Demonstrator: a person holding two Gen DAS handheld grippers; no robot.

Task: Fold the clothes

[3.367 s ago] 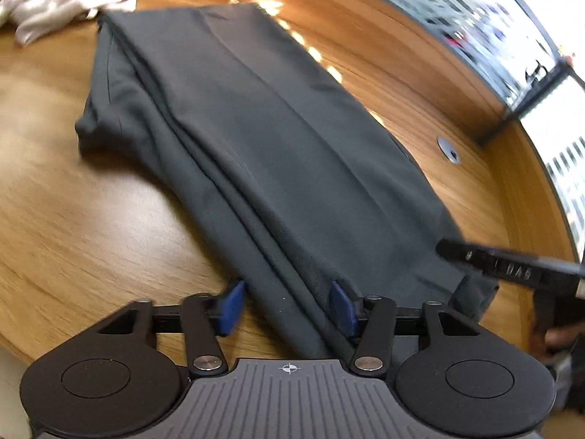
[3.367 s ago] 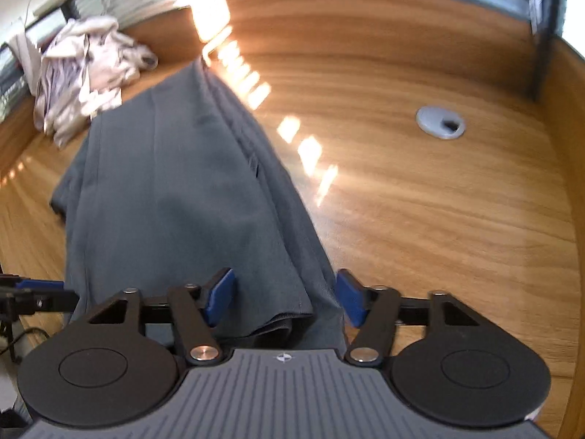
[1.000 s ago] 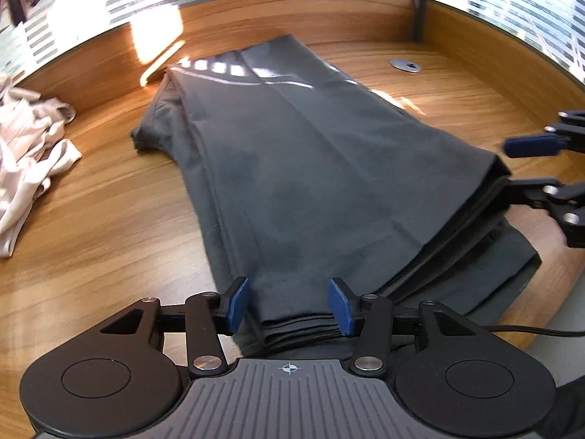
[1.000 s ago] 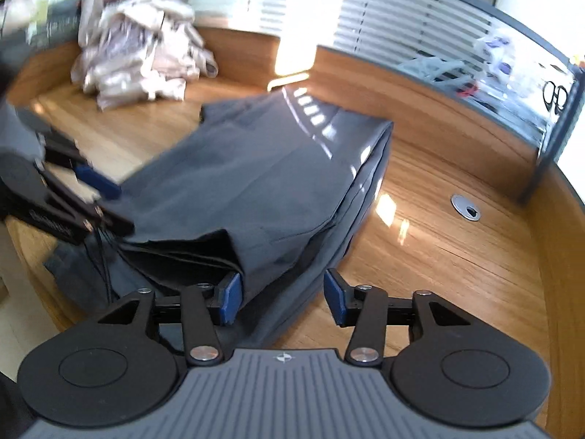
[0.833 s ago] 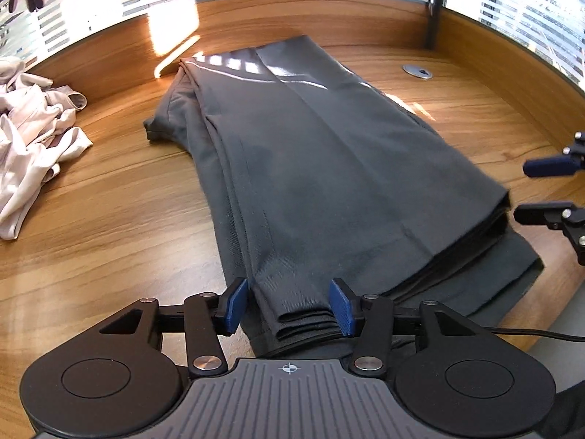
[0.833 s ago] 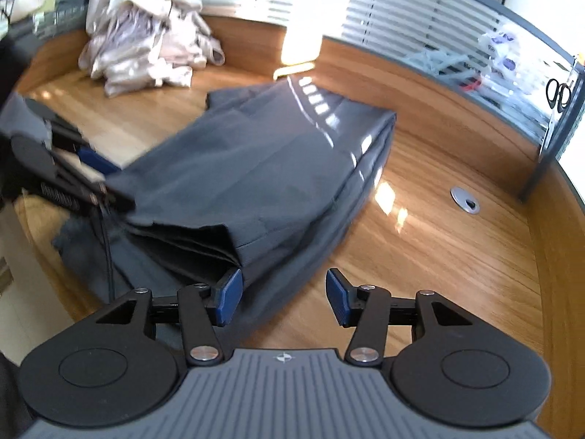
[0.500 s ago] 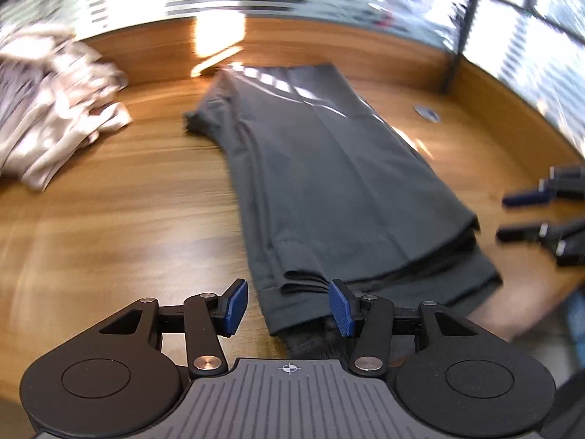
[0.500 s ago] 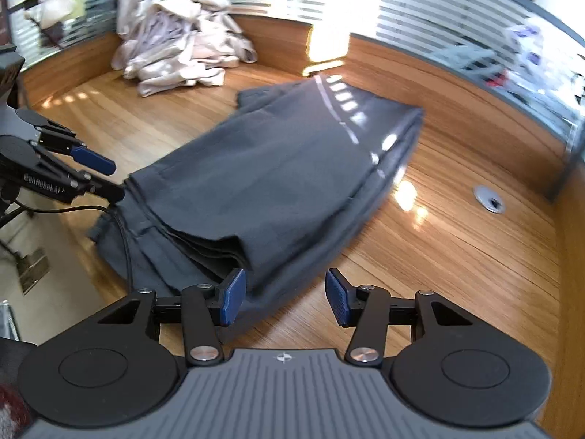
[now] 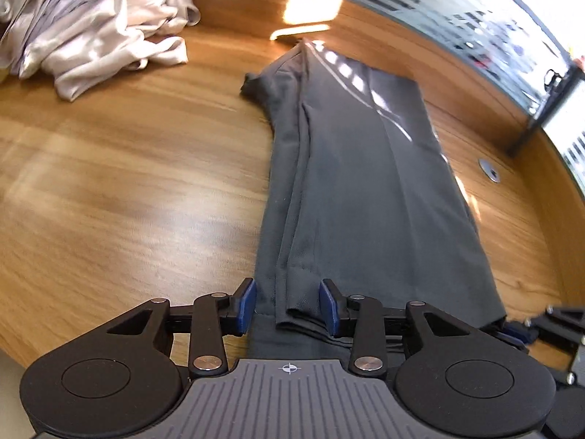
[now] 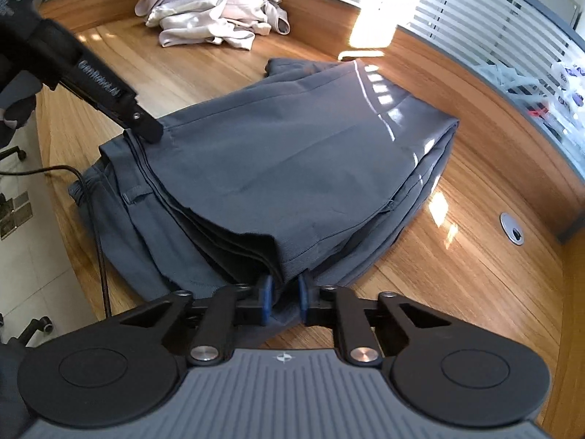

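Dark grey trousers (image 9: 365,190) lie folded lengthwise on the wooden table (image 9: 109,183). In the left wrist view the left gripper (image 9: 287,307) straddles the near-left corner of the upper layers; its jaws are closing with the cloth between the blue pads, which stand a little off it. In the right wrist view the right gripper (image 10: 284,300) is shut on the near-right corner of the trousers (image 10: 292,153), and the cloth bunches between its pads. The left gripper's finger (image 10: 146,128) shows at the far corner. At the left view's lower right, the right gripper (image 9: 519,329) shows.
A pile of pale clothes (image 9: 91,29) (image 10: 212,11) lies at the back left of the table. A metal cable grommet (image 9: 489,170) (image 10: 512,233) sits to the right. A black cable (image 10: 98,219) hangs over the table's near edge, with floor beyond.
The right jaws have closed onto the trousers' near corner. The left jaws have narrowed around the other corner, and the left view has rolled, bringing the pale pile into sight.
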